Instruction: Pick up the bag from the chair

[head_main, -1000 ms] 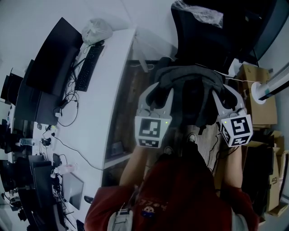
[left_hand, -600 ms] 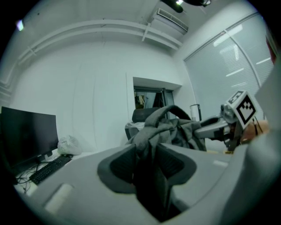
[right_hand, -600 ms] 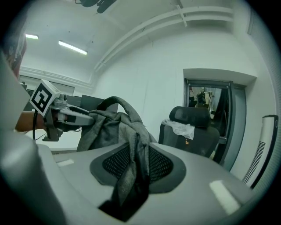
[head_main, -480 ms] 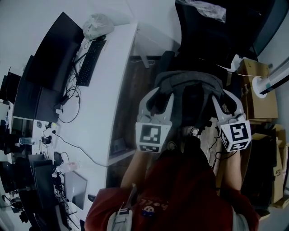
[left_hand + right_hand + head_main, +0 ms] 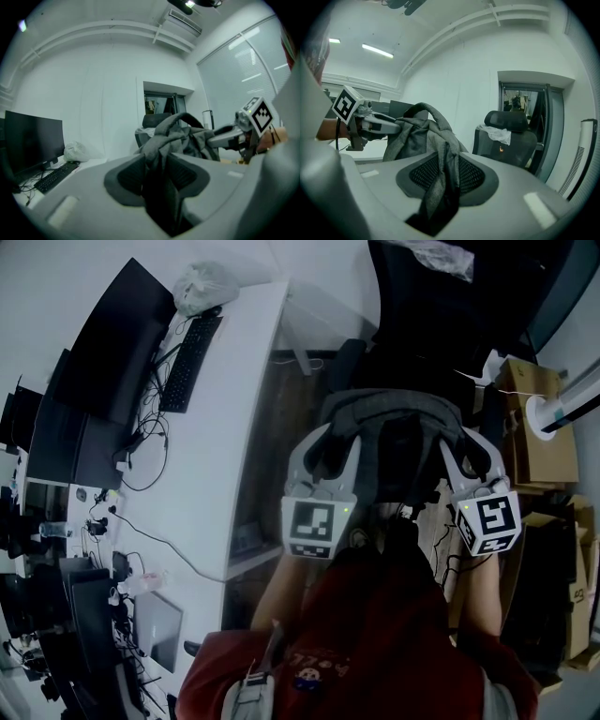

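Left gripper [image 5: 336, 434] and right gripper [image 5: 462, 439] each have their fingers squeezed half-shut on the grey backpack [image 5: 394, 418]. It hangs between them, near the person. The black chair [image 5: 441, 306] sits farther back. The lift looks done. Next, hold tight and carry it away.

The left forearm [image 5: 279, 589] and right forearm [image 5: 476, 589] reach forward side by side, well apart, with each gripper pointing nearly level. The left gripper [image 5: 335, 439] has its jaws pressed onto a fold of the grey backpack [image 5: 394, 413]. The right gripper [image 5: 466, 442] pinches another fold of it between its pads.
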